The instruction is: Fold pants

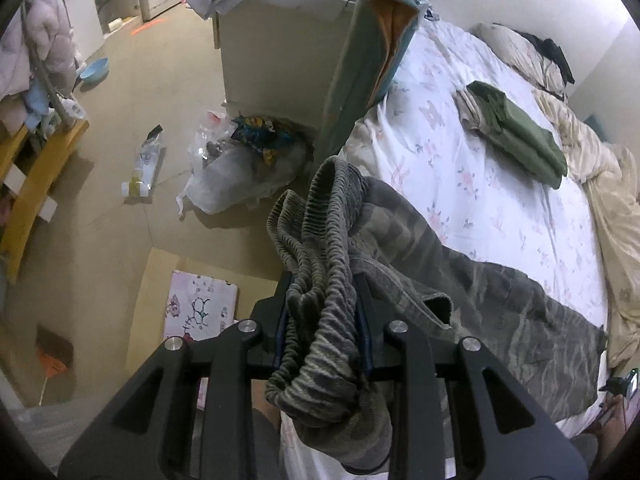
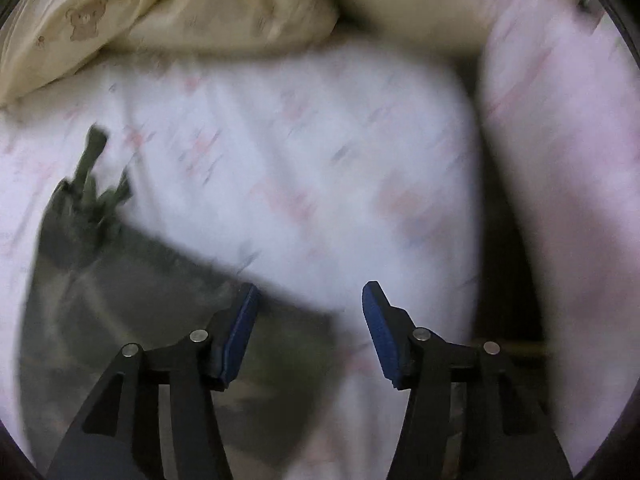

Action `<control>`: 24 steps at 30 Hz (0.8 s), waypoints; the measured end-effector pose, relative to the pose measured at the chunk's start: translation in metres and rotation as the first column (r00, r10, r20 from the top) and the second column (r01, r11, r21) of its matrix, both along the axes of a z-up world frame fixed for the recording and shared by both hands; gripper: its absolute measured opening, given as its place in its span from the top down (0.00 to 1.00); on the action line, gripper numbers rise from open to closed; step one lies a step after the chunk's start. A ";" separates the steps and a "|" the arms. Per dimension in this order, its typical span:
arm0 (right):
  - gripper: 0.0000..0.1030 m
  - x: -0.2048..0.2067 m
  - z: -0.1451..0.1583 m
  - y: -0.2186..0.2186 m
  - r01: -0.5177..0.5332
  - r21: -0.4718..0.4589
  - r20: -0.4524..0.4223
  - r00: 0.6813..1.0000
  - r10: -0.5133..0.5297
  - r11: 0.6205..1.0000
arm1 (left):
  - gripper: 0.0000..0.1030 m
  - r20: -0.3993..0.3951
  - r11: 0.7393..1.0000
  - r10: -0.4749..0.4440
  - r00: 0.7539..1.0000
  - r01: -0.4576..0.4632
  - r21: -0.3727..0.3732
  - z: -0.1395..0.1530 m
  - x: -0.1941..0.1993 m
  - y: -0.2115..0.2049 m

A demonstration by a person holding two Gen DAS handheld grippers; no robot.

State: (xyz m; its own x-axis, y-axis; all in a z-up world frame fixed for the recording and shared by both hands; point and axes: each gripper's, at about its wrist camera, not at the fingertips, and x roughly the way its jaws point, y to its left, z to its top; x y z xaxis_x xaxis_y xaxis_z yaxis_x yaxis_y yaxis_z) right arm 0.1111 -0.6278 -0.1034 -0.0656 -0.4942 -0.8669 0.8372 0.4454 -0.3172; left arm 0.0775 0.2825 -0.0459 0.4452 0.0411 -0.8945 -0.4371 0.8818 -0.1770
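The grey-green camouflage pants [image 1: 460,280] lie across the near part of the floral bed sheet [image 1: 480,168]. My left gripper [image 1: 325,308] is shut on the bunched elastic waistband [image 1: 320,248], held up at the bed's near corner. In the blurred right wrist view, my right gripper [image 2: 310,312] is open and empty just above the sheet [image 2: 320,160]. The pants [image 2: 132,300] lie below and left of it, under its left finger [image 2: 240,328].
A folded olive garment [image 1: 520,136] lies further up the bed. A cream quilt [image 1: 608,208] is bunched along the far side; it also shows in the right wrist view [image 2: 180,12]. A white cabinet [image 1: 280,52], plastic bags [image 1: 240,168] and a cardboard box [image 1: 192,304] stand on the floor left.
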 end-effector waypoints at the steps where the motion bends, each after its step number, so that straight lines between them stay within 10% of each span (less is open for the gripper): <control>1: 0.45 0.002 0.012 0.007 -0.023 -0.034 0.033 0.999 0.024 0.999 | 0.76 0.002 1.000 -0.002 1.000 0.002 0.005 0.002 0.001 -0.001; 4: 0.44 0.016 0.039 0.037 -0.159 0.000 0.211 0.965 0.155 0.987 | 0.76 0.002 1.000 -0.010 1.000 0.010 0.019 0.004 0.003 -0.006; 7: 0.43 0.040 0.048 0.094 -0.400 0.133 0.392 0.861 0.323 0.907 | 0.76 0.006 1.000 -0.011 1.000 0.011 0.025 0.005 0.005 -0.007; 13: 0.43 0.071 0.039 0.255 -0.768 0.320 0.609 0.615 0.501 0.555 | 0.76 0.023 0.999 -0.026 0.999 0.025 0.046 0.010 0.001 -0.013; 18: 0.45 0.062 0.014 0.419 -0.897 0.419 0.733 0.425 0.531 0.139 | 0.76 0.021 0.993 -0.076 0.997 0.074 0.089 0.012 -0.001 -0.022; 21: 0.78 0.039 0.006 0.523 -0.909 0.410 0.740 0.283 0.610 -0.076 | 0.76 0.036 0.985 -0.126 0.991 0.120 0.122 0.017 0.000 -0.030; 24: 0.85 0.020 -0.009 0.601 -0.879 0.417 0.756 0.195 0.625 -0.230 | 0.76 0.092 0.969 -0.189 0.978 0.170 0.181 0.030 -0.005 -0.044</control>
